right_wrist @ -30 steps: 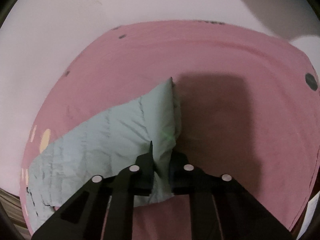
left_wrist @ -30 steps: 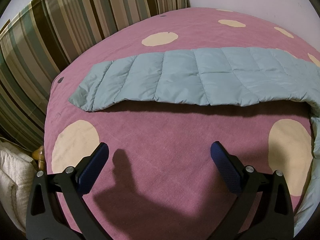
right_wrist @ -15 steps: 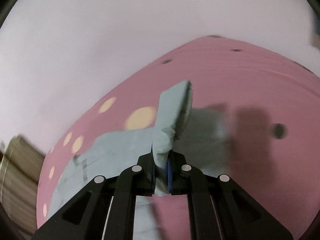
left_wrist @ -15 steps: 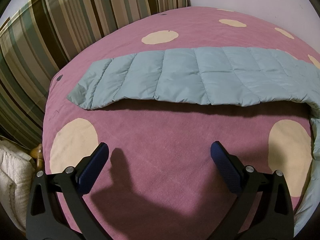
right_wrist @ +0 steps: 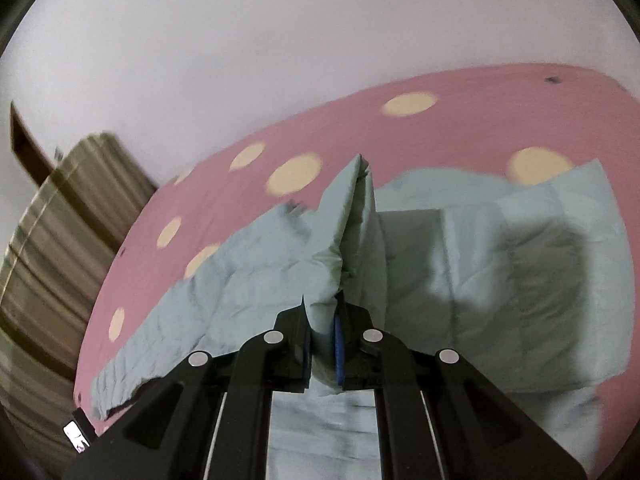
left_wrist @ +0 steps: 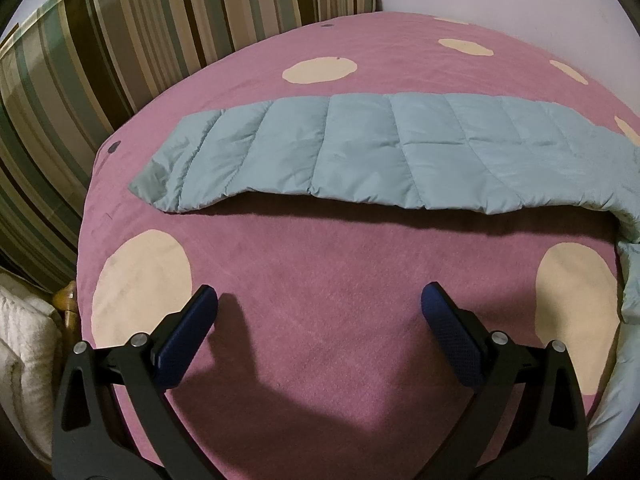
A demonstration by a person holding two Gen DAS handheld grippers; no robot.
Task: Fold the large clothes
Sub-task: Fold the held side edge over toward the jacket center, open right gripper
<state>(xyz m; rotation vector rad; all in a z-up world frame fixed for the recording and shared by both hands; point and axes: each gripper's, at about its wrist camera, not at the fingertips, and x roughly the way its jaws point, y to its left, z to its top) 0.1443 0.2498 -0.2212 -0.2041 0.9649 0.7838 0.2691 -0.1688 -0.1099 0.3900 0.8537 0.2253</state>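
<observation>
Pink bedspread [left_wrist: 320, 320] with cream dots covers the bed in both views, under a pale wall [right_wrist: 280, 40].

Seen from the right wrist, the right claw [right_wrist: 323, 344] is clamped nearly closed on a fold of the pale blue-green quilted jacket [right_wrist: 480, 264]. The pinched cloth stands up from between the blue pads [right_wrist: 339, 344] as a narrow peak, doubled on itself, with its tip against the pink behind it. To the left of the claw, a long quilted part of the jacket [left_wrist: 380, 156] trails away down the bedspread toward the lower left edge. To the right, the jacket lies in a broad folded mass, with the claw's shadow dark across it. More of the same cloth lies beneath the claw's arms. Beyond the bed at left stands a striped cushion [right_wrist: 60, 260], blurred.

Seen from the left wrist, the left claw [left_wrist: 320, 312] hangs over bare bedspread with its jaws wide apart and nothing between them. Its shadow falls on the pink just below. Well ahead of it, the jacket's long quilted part stretches across the bed from left to right, lying flat, its narrow end at the left. At the right edge the cloth curves round and down the side of the view. The striped cushion [left_wrist: 120, 40] rises behind the bed at upper left, and white bedding [left_wrist: 24, 360] sits at the lower left beside the bed.
</observation>
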